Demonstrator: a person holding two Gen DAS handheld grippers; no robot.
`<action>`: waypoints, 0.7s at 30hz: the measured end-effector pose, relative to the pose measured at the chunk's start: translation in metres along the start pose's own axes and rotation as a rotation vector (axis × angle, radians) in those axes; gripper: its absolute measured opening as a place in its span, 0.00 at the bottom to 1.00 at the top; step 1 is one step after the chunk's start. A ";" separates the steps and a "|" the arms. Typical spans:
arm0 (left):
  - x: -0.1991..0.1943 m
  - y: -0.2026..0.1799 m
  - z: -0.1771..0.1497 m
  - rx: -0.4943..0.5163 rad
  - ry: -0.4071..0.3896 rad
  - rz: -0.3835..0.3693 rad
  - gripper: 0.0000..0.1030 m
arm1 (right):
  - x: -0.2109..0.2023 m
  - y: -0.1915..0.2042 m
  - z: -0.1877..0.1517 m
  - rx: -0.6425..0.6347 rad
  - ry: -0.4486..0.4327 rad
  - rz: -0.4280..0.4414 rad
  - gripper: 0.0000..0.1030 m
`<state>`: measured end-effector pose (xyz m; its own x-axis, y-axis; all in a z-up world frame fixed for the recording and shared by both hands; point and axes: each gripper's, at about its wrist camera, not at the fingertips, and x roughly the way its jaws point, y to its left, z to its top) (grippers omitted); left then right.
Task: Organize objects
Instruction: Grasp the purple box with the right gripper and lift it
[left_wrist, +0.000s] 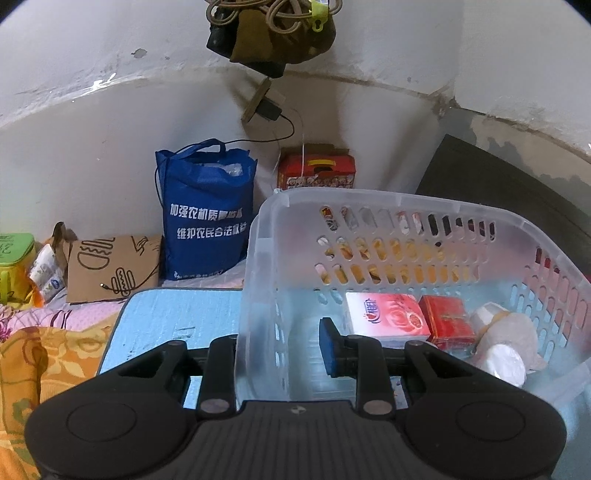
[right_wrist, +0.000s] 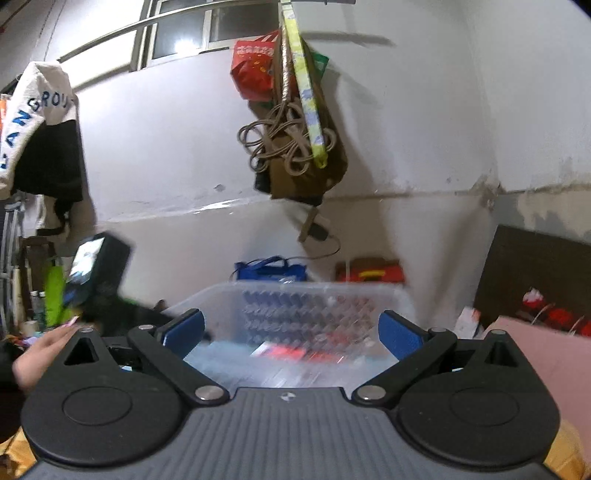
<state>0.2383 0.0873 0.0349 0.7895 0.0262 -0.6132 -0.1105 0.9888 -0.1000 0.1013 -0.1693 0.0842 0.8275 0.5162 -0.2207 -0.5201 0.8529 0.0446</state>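
The left tool (left_wrist: 284, 347) is clamped on the near wall of the clear plastic basket (left_wrist: 258, 258), one finger outside and one blue pad (left_wrist: 330, 347) inside. The basket stands on a light blue mat (left_wrist: 173, 317) and holds a pink-and-white tissue pack (left_wrist: 386, 319), a red box (left_wrist: 448, 321) and a white bottle (left_wrist: 504, 354). The right tool (right_wrist: 291, 334) hangs open and empty, facing the basket (right_wrist: 295, 306). Behind stands a blue bag (left_wrist: 207, 210).
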 end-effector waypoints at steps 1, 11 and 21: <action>0.000 0.000 0.000 0.002 -0.001 -0.001 0.30 | -0.002 0.006 -0.004 -0.006 0.011 -0.003 1.00; -0.001 0.004 -0.004 0.012 -0.009 -0.025 0.32 | 0.036 0.071 -0.057 -0.023 0.213 0.125 1.00; 0.003 0.006 -0.001 0.006 -0.010 -0.047 0.34 | 0.059 0.089 -0.065 -0.030 0.313 0.129 0.88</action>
<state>0.2394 0.0927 0.0323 0.7998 -0.0187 -0.5999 -0.0697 0.9898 -0.1239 0.0905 -0.0678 0.0122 0.6516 0.5671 -0.5038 -0.6264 0.7769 0.0644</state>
